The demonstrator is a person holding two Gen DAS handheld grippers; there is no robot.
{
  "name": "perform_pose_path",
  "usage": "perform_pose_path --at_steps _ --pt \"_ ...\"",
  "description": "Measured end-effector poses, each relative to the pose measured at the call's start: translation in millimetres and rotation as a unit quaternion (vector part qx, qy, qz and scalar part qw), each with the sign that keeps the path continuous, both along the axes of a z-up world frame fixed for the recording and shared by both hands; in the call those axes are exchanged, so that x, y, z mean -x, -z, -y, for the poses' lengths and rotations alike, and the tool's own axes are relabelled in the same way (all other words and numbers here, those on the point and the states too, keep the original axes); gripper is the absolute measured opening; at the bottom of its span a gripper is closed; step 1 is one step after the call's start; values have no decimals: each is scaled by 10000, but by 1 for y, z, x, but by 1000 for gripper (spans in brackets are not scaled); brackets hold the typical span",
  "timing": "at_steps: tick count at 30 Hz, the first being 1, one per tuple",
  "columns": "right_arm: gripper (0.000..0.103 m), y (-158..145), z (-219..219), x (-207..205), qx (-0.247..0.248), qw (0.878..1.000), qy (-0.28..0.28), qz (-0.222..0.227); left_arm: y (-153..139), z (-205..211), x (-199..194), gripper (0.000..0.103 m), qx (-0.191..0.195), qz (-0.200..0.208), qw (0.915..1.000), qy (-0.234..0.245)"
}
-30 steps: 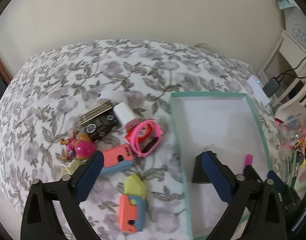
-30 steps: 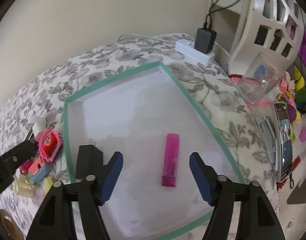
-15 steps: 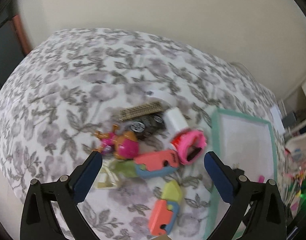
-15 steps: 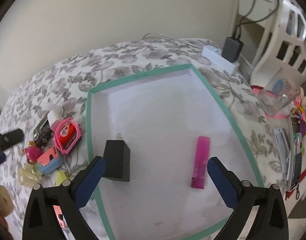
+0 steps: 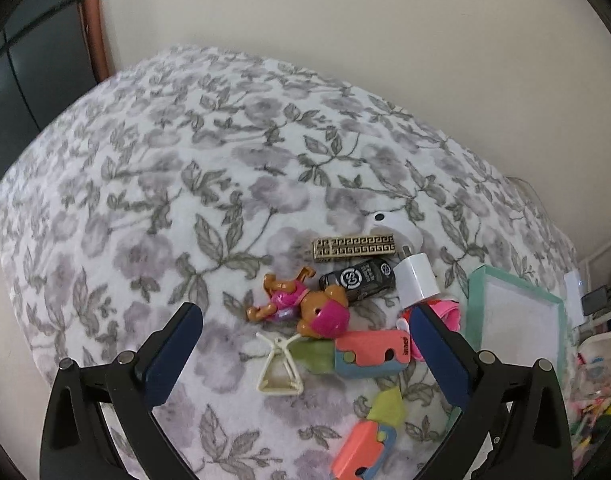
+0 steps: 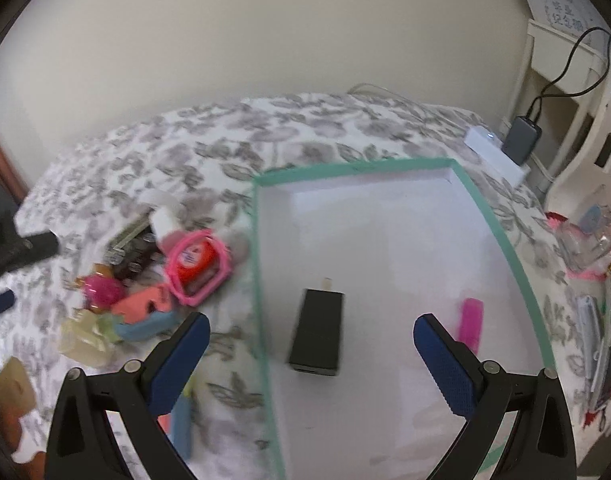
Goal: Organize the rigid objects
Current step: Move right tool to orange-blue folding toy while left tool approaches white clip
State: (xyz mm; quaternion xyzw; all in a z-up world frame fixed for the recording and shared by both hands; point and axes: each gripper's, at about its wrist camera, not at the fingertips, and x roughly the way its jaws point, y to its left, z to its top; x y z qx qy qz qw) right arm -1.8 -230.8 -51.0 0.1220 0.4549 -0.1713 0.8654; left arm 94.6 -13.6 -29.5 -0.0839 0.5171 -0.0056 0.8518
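Right gripper (image 6: 307, 354) jaws wide apart, empty; black charger (image 6: 316, 334) lies in the tray (image 6: 501, 236) just beyond them. Left gripper (image 5: 305, 340) spread wide, holding nothing, apparently above the dog toy (image 5: 305, 306) in the pile left of the tray

The right gripper (image 6: 307, 354) hangs over the green-rimmed tray (image 6: 501, 236) on the floral bed (image 6: 233, 136), its jaws spread wide with nothing between them. In the tray lie a black charger (image 6: 317, 332) and a pink highlighter (image 6: 470, 326), apart. A heap of toys (image 6: 145, 280) sits left of the tray.
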Motion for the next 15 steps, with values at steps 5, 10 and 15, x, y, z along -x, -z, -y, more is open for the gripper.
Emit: perform_pose_path --at_steps 5,10,15 --pt "103 -2 -16 -3 109 9996 -258 -14 3 -16 6 103 25 -149 9998 -151" --pt "103 -3 -30 -3 -28 9988 -484 -67 4 -32 8 103 -104 -292 9992 -257" --pt "103 1 -45 -3 -390 9970 -614 -275 9 -36 7 103 -337 -407 9985 -114"
